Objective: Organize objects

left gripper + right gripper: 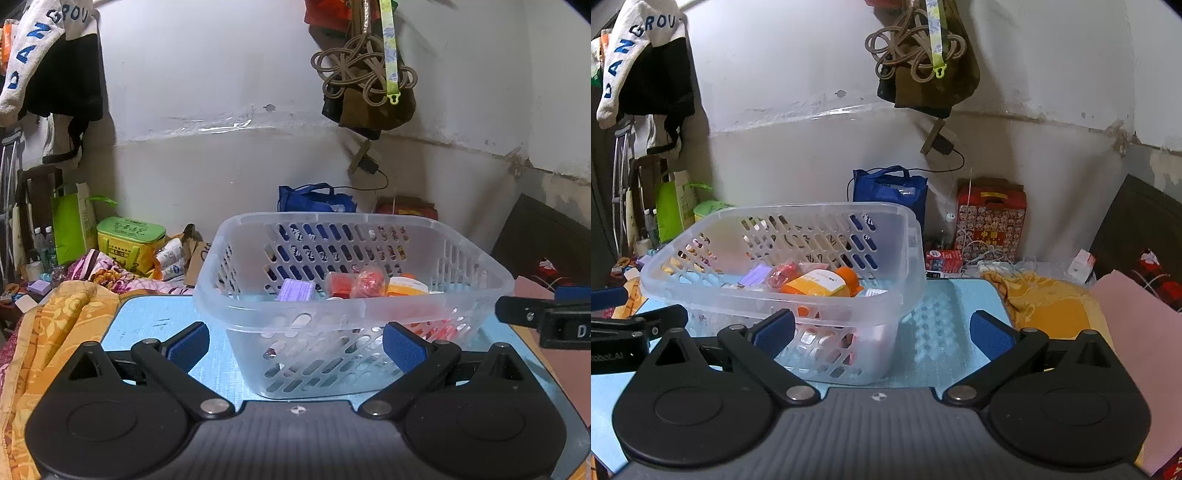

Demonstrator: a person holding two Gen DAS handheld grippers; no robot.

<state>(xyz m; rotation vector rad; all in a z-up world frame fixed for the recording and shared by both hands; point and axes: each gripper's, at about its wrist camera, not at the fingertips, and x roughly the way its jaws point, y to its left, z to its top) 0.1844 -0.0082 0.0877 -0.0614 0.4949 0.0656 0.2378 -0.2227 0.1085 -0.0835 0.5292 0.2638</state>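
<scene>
A clear plastic basket (258, 306) with slotted walls stands on a light blue table (147, 325). Inside lie a purple box (295, 290), a red wrapped item (367, 282) and an orange-and-white bottle (406, 286). My left gripper (295, 347) is open and empty, its blue pads on either side of the basket's near wall. In the right wrist view the basket (701, 240) sits ahead to the left, with the orange bottle (820, 284) inside. My right gripper (882, 334) is open and empty, near the basket's right corner. The right gripper's tip shows in the left wrist view (546, 317).
An orange-yellow cloth (44, 332) lies left of the table, a pink cloth (1137, 332) on its right. A blue bag (890, 195) and red box (990, 218) stand against the wall. A green-yellow bag (129, 240) and clutter lie far left.
</scene>
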